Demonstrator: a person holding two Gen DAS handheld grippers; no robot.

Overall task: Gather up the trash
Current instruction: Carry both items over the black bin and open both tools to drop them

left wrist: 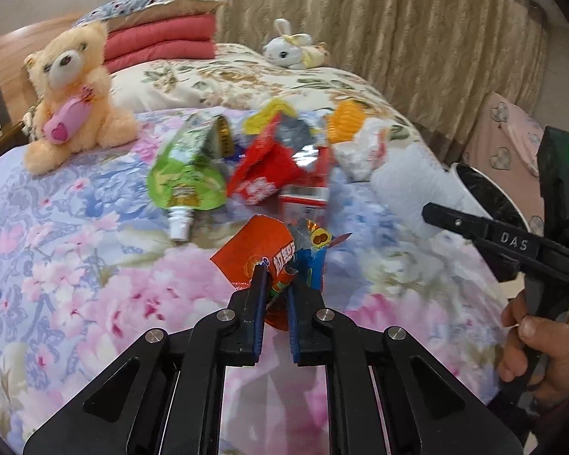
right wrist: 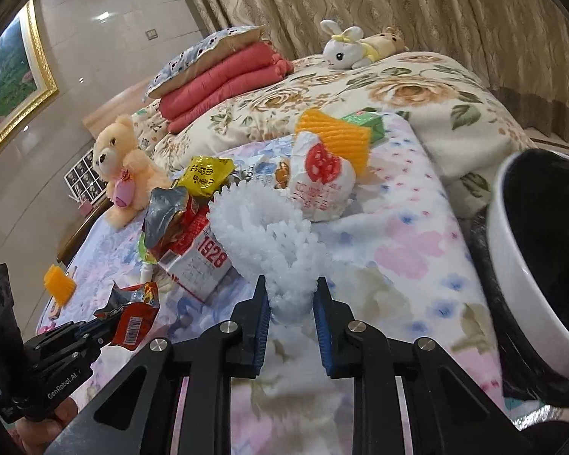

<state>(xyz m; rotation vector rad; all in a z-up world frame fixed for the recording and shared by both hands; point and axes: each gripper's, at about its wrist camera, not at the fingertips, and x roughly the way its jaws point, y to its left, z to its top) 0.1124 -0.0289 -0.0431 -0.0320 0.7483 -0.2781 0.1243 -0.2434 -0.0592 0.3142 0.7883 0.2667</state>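
The left gripper (left wrist: 276, 284) pinches a red snack wrapper (left wrist: 260, 254) on the near bedspread (left wrist: 95, 265). The right gripper (right wrist: 291, 295) pinches what looks like white foam netting (right wrist: 269, 239), bin (right wrist: 531, 265) at right.

Red snack wrapper (left wrist: 254, 254), crumpled, centre frame, lifted off bedspread. White foam net (right wrist: 269, 242), mid-frame, bunched. Rest of trash upper centre: green spout pouch (left wrist: 186, 178), red-white carton (right wrist: 203, 265), yellow wrapper (right wrist: 205, 174).

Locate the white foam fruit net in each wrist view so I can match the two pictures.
Left wrist view: white foam fruit net at right of centre, blurred, ahead of the right hand-held gripper.
Right wrist view: at centre, its near end pinched between the blue pads.
Shared landmark: red-and-white carton beside the net.
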